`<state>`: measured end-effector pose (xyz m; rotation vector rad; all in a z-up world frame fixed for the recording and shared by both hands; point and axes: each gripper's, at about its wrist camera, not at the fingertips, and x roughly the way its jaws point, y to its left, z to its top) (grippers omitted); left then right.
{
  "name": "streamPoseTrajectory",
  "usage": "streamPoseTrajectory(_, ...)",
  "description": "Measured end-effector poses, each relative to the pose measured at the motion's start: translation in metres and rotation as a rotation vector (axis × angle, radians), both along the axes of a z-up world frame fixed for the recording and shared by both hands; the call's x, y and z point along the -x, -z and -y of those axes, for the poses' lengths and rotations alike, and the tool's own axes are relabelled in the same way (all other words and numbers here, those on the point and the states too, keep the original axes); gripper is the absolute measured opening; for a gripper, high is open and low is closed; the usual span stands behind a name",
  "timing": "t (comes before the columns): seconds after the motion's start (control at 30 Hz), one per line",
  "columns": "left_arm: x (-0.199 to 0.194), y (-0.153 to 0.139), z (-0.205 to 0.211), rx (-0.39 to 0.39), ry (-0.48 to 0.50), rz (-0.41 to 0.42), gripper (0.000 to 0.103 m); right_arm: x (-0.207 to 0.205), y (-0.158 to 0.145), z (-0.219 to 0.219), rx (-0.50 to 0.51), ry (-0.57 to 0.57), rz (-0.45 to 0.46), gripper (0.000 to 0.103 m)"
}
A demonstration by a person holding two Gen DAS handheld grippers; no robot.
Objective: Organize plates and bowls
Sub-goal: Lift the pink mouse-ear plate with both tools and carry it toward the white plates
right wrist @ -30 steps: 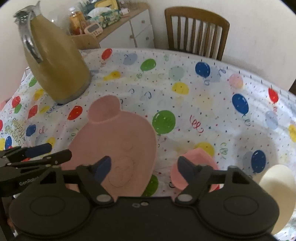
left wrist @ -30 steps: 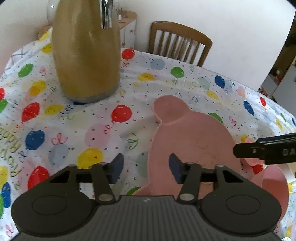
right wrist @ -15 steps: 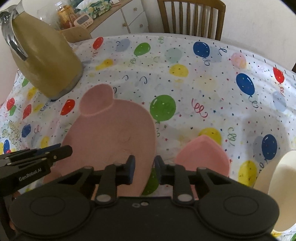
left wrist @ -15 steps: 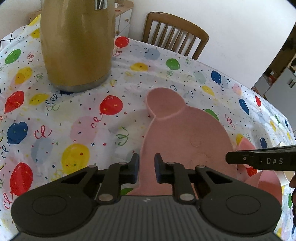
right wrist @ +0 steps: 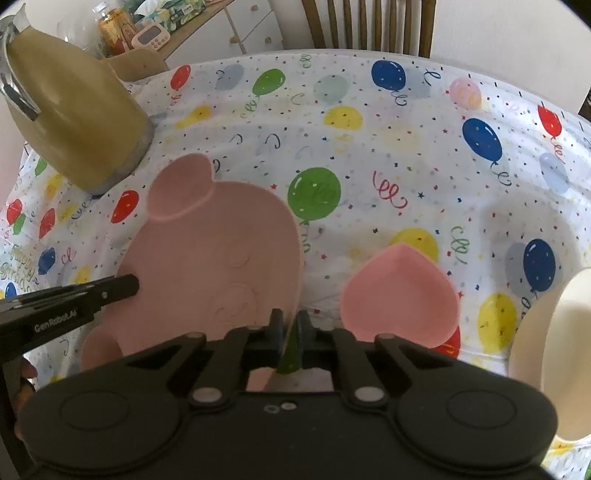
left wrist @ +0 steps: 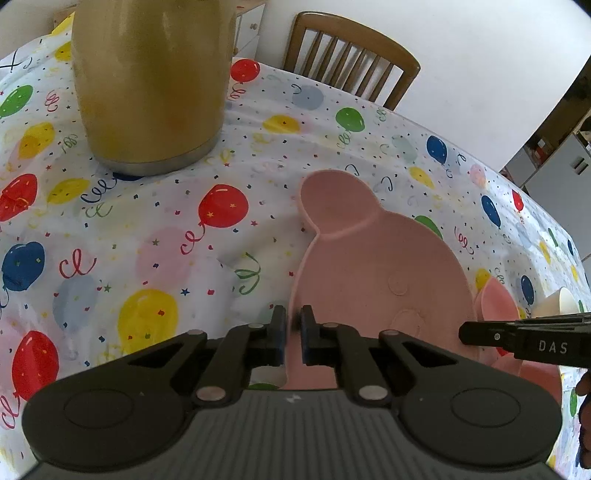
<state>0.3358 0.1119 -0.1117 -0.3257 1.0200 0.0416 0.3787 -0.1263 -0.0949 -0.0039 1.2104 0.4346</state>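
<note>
**Both sets of fingers have closed on the pink plate's rims**

Since a second ago, both grippers have gone from spread wide to clenched. The left gripper (left wrist: 292, 334) now pinches the left rim of the bear-shaped pink plate (left wrist: 373, 273) near its near end, one finger outside the rim and one inside. The right gripper (right wrist: 290, 334) has narrowed the same way and grips the plate (right wrist: 218, 251) along its right rim; a sliver of green balloon print shows in the slim gap between its fingers.

Largest in view is the bench (left wrist: 155, 236), covered in a white cloth printed with coloured balloons, streamers and confetti. On its far left stands a tall mustard-yellow kettle (left wrist: 147, 81) with a metal base band, well apart from the plate. A wooden chair (left wrist: 351, 55) stands at the far edge, and a white cabinet (right wrist: 251, 26) with clutter on top sits behind the kettle.

The bear-shaped plate lies flat on the cloth in the middle of the bench, its round ear compartment pointing toward the kettle. Just beside it on the right rests a heart-shaped pink bowl (right wrist: 399, 295), apart from the plate, with cloth showing between them. Further right, at the edge of the right wrist view, is a cream-coloured bowl (right wrist: 554, 350), partly cut off.
</note>
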Motion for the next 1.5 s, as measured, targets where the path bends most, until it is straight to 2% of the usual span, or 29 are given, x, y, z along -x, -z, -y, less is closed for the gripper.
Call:
streamPoseTrajectory(0.37, 0.016, -0.019, 0.004, 0.007, 0.016, 0.039, 0.007, 0.014, -0.021, 0.006, -0.011, 0.011, 0.057, 0.006)
streamPoseTrajectory(0.87, 0.084, -0.074, 0.028, 0.012, 0.020, 0.091, 0.007, 0.076, -0.073, 0.037, -0.064, -0.003, 0.113, 0.005)
streamPoseTrajectory(1.13, 0.134, -0.093, 0.065, 0.006, 0.032, 0.105, 0.007, 0.122, -0.092, 0.074, -0.082, 0.000, 0.133, 0.005)
streamPoseTrajectory(1.5, 0.200, -0.094, 0.135, 0.012, 0.059, 0.077, 0.007, 0.184, -0.096, 0.148, -0.101, 0.018, 0.123, 0.006)
